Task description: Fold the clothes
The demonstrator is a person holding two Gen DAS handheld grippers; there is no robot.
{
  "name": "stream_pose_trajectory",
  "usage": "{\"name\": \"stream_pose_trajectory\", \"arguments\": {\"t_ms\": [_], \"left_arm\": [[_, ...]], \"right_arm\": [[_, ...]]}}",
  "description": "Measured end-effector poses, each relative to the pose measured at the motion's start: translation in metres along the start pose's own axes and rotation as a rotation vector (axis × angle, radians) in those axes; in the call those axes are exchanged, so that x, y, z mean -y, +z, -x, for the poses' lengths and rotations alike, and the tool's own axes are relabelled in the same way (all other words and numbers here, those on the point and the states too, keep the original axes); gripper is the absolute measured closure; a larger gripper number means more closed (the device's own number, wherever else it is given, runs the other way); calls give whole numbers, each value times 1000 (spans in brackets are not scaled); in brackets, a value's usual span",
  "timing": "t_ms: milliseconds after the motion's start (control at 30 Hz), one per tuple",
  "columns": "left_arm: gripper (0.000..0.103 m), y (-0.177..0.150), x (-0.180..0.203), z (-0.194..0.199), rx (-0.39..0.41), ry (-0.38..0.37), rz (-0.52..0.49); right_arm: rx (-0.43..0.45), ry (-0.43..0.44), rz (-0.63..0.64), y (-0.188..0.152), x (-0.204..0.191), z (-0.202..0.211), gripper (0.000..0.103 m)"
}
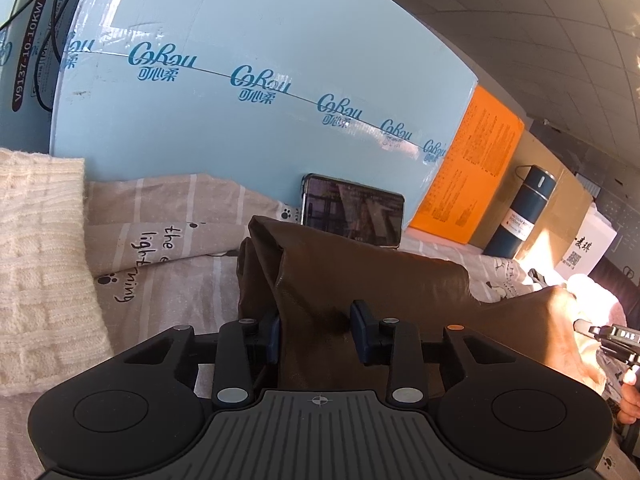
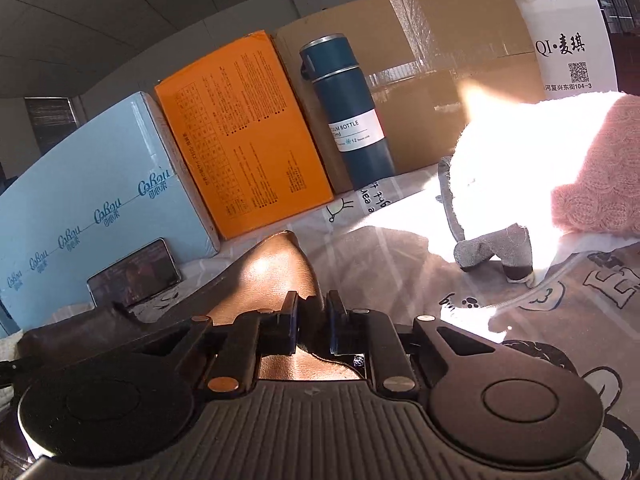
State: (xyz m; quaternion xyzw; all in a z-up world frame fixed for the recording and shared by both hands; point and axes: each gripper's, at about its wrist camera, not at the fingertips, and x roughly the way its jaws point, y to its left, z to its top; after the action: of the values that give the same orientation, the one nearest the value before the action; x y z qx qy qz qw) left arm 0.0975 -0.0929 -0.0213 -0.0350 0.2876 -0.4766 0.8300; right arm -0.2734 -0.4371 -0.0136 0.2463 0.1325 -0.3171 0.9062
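Observation:
A brown leather-like garment (image 1: 360, 280) lies bunched on the printed bedsheet (image 1: 168, 264). My left gripper (image 1: 318, 330) is shut on a thick fold of it, with the cloth filling the gap between the fingers. My right gripper (image 2: 311, 322) is shut on another edge of the same brown garment (image 2: 276, 272), which rises to a sunlit peak ahead of it. The right gripper also shows at the right edge of the left wrist view (image 1: 608, 340).
A cream knit sweater (image 1: 40, 264) lies at the left. A pink knit (image 2: 596, 172) and grey cloth (image 2: 492, 248) lie at the right. Boxes line the back: light blue (image 1: 260, 60), orange (image 2: 240, 132), cardboard (image 2: 440, 80). A phone (image 1: 352, 210) and a blue bottle (image 2: 352, 112) stand against them.

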Motion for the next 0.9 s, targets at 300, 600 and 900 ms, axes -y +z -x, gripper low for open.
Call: {"name": "stream_pose_trajectory", "arguments": {"t_ms": [300, 600, 900], "left_arm": [[53, -1, 10, 12, 36, 103, -45], [20, -6, 39, 41, 103, 138, -149], [13, -28, 46, 46, 31, 166, -190]], "right_arm": [[24, -68, -33, -2, 5, 1, 64], [228, 4, -31, -1, -1, 30, 35], [181, 215, 63, -3, -19, 35, 15]]}}
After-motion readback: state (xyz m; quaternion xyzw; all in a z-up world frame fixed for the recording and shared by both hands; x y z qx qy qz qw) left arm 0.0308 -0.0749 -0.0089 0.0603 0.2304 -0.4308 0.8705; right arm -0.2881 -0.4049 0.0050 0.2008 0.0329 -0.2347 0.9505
